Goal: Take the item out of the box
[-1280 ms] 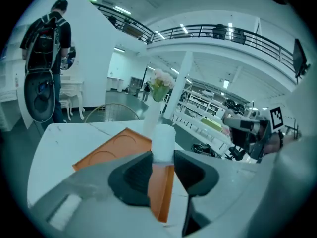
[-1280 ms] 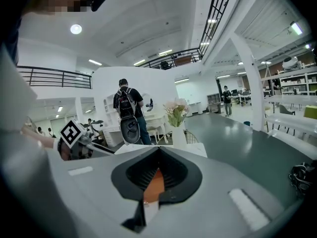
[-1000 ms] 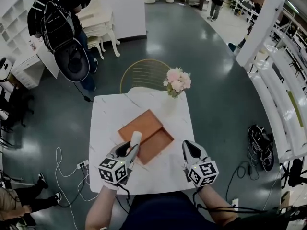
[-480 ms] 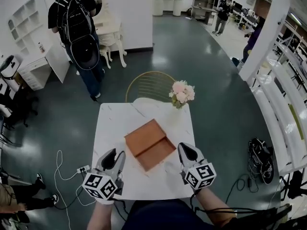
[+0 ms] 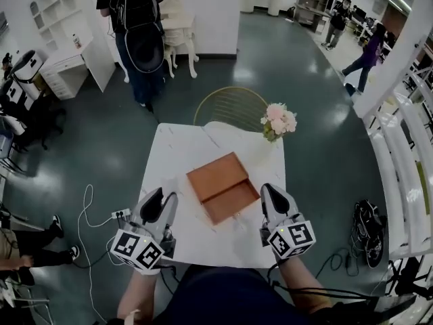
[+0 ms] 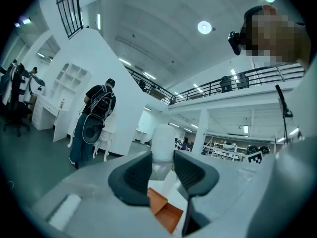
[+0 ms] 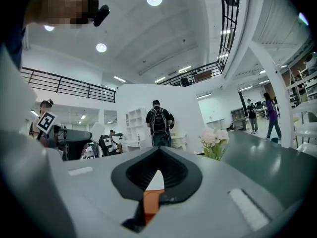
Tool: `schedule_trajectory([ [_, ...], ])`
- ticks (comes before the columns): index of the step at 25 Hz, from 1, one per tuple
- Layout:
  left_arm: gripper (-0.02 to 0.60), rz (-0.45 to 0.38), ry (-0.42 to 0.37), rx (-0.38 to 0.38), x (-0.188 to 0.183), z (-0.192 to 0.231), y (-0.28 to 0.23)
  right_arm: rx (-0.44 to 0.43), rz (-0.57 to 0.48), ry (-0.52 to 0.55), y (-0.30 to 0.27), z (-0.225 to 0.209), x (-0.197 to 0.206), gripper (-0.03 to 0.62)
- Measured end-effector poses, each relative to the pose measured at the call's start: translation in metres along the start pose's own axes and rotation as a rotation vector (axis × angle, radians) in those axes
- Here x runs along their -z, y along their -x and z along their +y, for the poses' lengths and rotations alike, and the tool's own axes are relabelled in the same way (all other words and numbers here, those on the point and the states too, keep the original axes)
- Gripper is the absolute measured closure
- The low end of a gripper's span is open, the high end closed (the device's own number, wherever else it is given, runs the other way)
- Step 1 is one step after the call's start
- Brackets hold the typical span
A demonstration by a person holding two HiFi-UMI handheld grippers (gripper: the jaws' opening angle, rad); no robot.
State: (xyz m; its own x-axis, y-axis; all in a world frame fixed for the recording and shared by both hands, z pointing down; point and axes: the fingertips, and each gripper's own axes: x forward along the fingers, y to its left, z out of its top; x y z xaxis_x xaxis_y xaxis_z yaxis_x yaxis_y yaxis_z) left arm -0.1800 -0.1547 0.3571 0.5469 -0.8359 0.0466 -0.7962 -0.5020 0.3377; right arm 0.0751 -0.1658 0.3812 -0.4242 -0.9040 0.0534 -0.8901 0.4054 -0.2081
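An orange-brown box (image 5: 232, 202) lies open in the middle of the white table (image 5: 174, 156), with its lid (image 5: 214, 175) beside it on the far side. My left gripper (image 5: 161, 199) hovers over the table's near left, apart from the box. In the left gripper view it (image 6: 162, 160) is shut on a white cylindrical item (image 6: 162, 142), with the box (image 6: 166, 213) seen below the jaws. My right gripper (image 5: 272, 193) is at the box's near right corner. Its jaws (image 7: 157, 165) meet with nothing held, and the box (image 7: 150, 203) shows through the gap.
A vase of pink flowers (image 5: 279, 120) stands at the table's far right corner. A round-backed chair (image 5: 233, 107) is tucked in at the far side. A person with a backpack (image 5: 139, 19) stands further off. Cables and a power strip (image 5: 118, 214) lie on the floor at left.
My left gripper has drawn back from the box toward the near left, carrying the white item with it. The right gripper has barely moved. The person with the backpack has walked away.
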Motion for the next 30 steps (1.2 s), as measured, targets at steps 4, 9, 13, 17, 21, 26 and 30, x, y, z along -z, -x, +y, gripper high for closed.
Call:
schedule_trajectory([
  [4,0.431,-0.022,0.003,-0.018,-0.002,0.009,0.005,-0.007,-0.008,0.016,-0.004,0.008,-0.005,0.592],
  [9,0.431,-0.012,0.011,-0.023,0.01,0.014,0.004,-0.008,-0.004,0.041,-0.009,0.009,-0.002,0.592],
  [13,0.431,0.002,0.019,-0.026,0.018,0.016,0.002,-0.004,0.004,0.033,-0.01,0.007,0.003,0.592],
  [17,0.433,0.007,0.02,-0.026,0.019,0.017,-0.001,0.002,0.007,0.041,-0.01,0.005,0.002,0.592],
  [21,0.431,0.015,0.02,-0.03,0.023,0.019,-0.001,0.008,0.007,0.039,-0.009,0.002,0.003,0.592],
  [26,0.431,0.024,0.026,-0.032,0.027,0.02,-0.002,0.012,0.012,0.035,-0.009,0.0,0.005,0.592],
  [30,0.432,0.03,0.028,-0.034,0.03,0.021,-0.004,0.011,0.017,0.033,-0.011,-0.001,0.008,0.592],
])
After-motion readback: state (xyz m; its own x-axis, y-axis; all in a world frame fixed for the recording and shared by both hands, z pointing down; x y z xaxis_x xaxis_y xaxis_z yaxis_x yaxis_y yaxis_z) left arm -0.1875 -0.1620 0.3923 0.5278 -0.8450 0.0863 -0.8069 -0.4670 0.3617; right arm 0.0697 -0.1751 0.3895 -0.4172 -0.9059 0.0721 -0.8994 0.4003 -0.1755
